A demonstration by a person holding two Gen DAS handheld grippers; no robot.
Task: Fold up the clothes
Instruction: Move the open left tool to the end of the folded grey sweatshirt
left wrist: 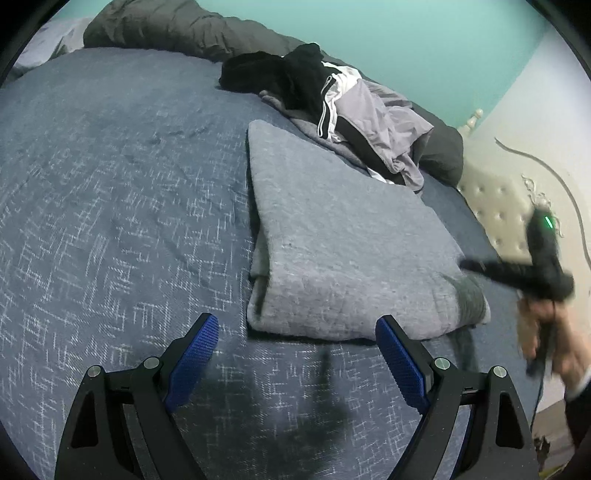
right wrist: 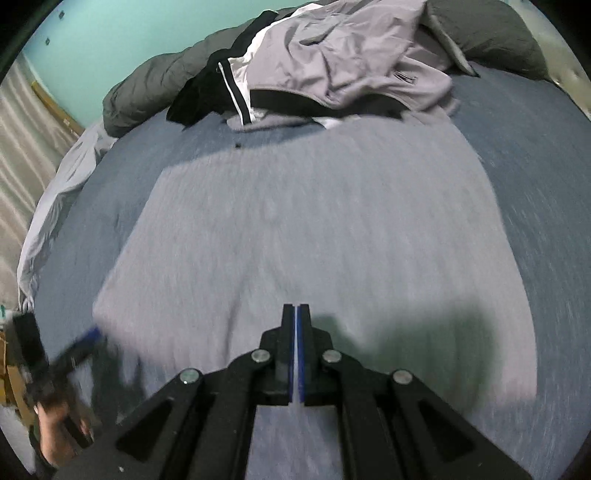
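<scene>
A grey garment [left wrist: 343, 240] lies folded into a thick rectangle on the blue patterned bedspread [left wrist: 110, 221]. My left gripper [left wrist: 295, 325] hovers just in front of its near edge, with the blue pads [left wrist: 195, 354] spread wide and nothing between them. My right gripper [left wrist: 469, 265], blurred and held in a hand, hangs over the garment's right near corner. In the right wrist view the right gripper [right wrist: 295, 306] is shut with nothing between its pads, above the grey garment [right wrist: 295, 221]. The left gripper [right wrist: 79, 347] shows there as a blur at the lower left.
A heap of unfolded clothes [left wrist: 332, 92], black, white-striped and lilac, lies at the far side of the bed against a dark grey duvet [left wrist: 166, 26]. A tufted headboard [left wrist: 498, 206] and a dangling cable [left wrist: 569, 199] are at the right. Beyond stands a teal wall [left wrist: 406, 37].
</scene>
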